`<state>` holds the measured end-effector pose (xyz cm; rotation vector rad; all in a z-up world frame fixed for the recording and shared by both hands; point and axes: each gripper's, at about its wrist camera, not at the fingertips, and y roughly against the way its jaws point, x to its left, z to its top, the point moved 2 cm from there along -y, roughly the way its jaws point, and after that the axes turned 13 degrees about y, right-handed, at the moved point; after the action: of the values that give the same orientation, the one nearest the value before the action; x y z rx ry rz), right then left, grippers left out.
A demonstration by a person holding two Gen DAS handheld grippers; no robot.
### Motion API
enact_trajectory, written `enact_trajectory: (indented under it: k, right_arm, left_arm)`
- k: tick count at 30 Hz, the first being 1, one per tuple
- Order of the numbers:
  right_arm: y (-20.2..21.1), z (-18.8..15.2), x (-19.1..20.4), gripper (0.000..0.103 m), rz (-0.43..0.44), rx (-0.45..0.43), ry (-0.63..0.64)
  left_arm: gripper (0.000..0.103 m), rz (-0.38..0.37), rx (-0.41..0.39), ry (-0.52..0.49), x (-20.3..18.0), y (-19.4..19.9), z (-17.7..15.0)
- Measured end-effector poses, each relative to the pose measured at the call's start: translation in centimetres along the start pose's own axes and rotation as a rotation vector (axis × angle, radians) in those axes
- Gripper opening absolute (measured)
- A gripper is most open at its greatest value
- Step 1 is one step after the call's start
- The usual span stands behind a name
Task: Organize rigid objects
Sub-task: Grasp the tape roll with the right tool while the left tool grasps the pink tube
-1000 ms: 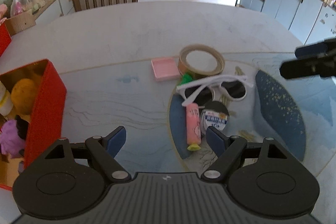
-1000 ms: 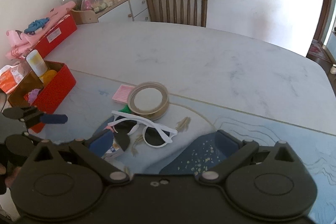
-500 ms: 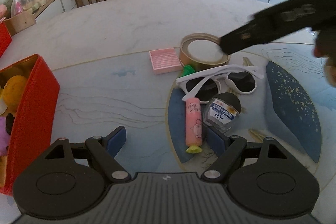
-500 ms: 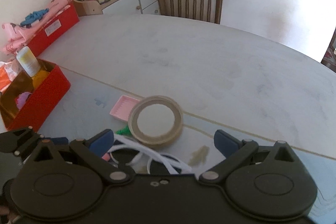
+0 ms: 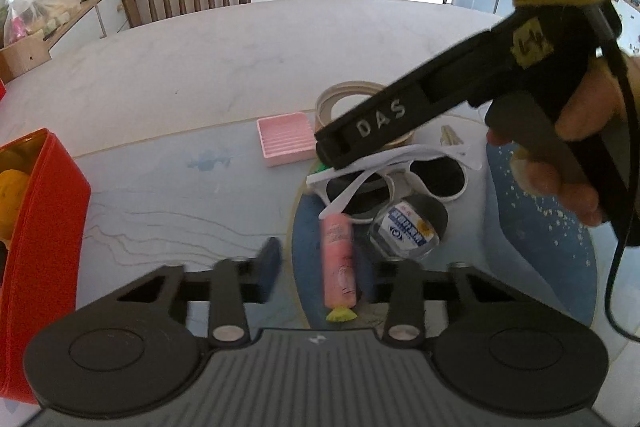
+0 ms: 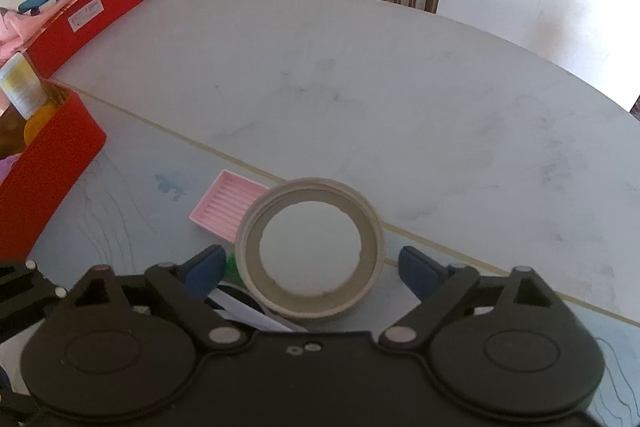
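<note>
The left gripper (image 5: 320, 269) had just been closing around the pink tube (image 5: 339, 265), which lay on the surface (image 6: 360, 87) between its fingers; the left finger (image 5: 269, 267) was blurred and stood clear of the tube, and the right one was hidden behind it, so no pinch showed yet. The right gripper (image 6: 310, 263) straddled the tape roll (image 6: 310, 255), its fingers spread wide and just drawing in, neither touching the roll. The roll lay flat beside the pink tray (image 6: 228, 209), with the sunglasses (image 5: 394, 179) and a small jar (image 5: 408, 229) close by. The red box (image 5: 38, 247) stood well to the left, already holding a few things.

This looked like the pick-up step, both hands taking one item each. Next, the left fingers would need to finish closing on the tube, and the right to close on the roll's outer wall before lifting toward the box.
</note>
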<state>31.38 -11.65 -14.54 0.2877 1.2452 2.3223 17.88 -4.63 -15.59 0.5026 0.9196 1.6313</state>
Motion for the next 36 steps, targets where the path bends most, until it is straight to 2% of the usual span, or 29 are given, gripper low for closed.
enact_trajectory:
  k: [4, 9, 10, 12, 13, 14, 16, 17, 19, 21, 23, 25, 27, 32, 36]
  right_arm:
    - [0.0, 0.1, 0.2, 0.084, 0.009, -0.006, 0.002]
    - [0.4, 0.3, 0.4, 0.078, 0.000, -0.018, 0.001]
    - [0.6, 0.2, 0.5, 0.074, -0.006, -0.022, 0.005]
    - [1.0, 0.2, 0.7, 0.044, -0.002, -0.037, 0.012]
    - [1.4, 0.3, 0.6, 0.012, 0.015, -0.043, -0.003]
    - [1.5, 0.4, 0.5, 0.010, 0.009, -0.026, -0.011]
    - [1.6, 0.6, 0.6, 0.021, -0.020, -0.006, 0.005]
    - [1.6, 0.5, 0.7, 0.021, -0.018, 0.001, 0.013]
    - [1.4, 0.5, 0.5, 0.027, -0.019, 0.003, 0.016]
    - [1.4, 0.6, 0.0, 0.042, -0.005, -0.017, -0.004]
    - [1.4, 1.2, -0.6, 0.072, 0.002, -0.047, -0.043]
    - [1.2, 2.1, -0.7, 0.074, 0.002, -0.082, -0.060]
    - [0.5, 3.1, -0.4, 0.076, 0.002, -0.080, -0.064]
    - [-1.6, 5.4, 0.6, 0.089, -0.016, -0.079, -0.079]
    - [-3.4, 6.5, 1.1, 0.093, -0.044, -0.057, -0.087]
  left_arm:
    - [0.016, 0.010, -0.002, 0.002, -0.1, -0.1, 0.2]
    - [0.016, 0.012, 0.002, 0.005, 0.1, -0.3, 0.7]
    - [0.016, 0.014, 0.002, 0.005, 0.1, -0.3, 0.6]
    - [0.015, 0.019, 0.004, 0.013, 0.2, -0.3, 0.7]
    - [0.016, 0.016, 0.005, 0.019, 0.3, -0.2, 0.7]
    - [0.015, 0.014, 0.006, 0.025, 0.4, -0.2, 0.7]
    - [0.016, 0.013, 0.006, 0.033, 0.6, 0.0, 0.8]
    - [0.015, 0.008, 0.002, 0.032, 0.7, 0.2, 0.9]
    - [0.015, 0.009, -0.007, 0.033, 0.8, 0.5, 0.9]
    - [0.015, 0.012, -0.012, 0.044, 1.1, 0.9, 0.8]
    - [0.015, 0.016, -0.016, 0.052, 1.4, 1.2, 0.4]
    - [0.015, 0.024, -0.019, 0.060, 1.7, 1.4, 0.2]
    - [0.015, 0.026, -0.013, 0.079, 2.2, 1.5, 0.0]
    - [0.015, 0.035, 0.001, 0.126, 3.8, 1.8, -0.2]
    - [0.015, 0.033, 0.006, 0.148, 4.6, 2.0, -0.2]
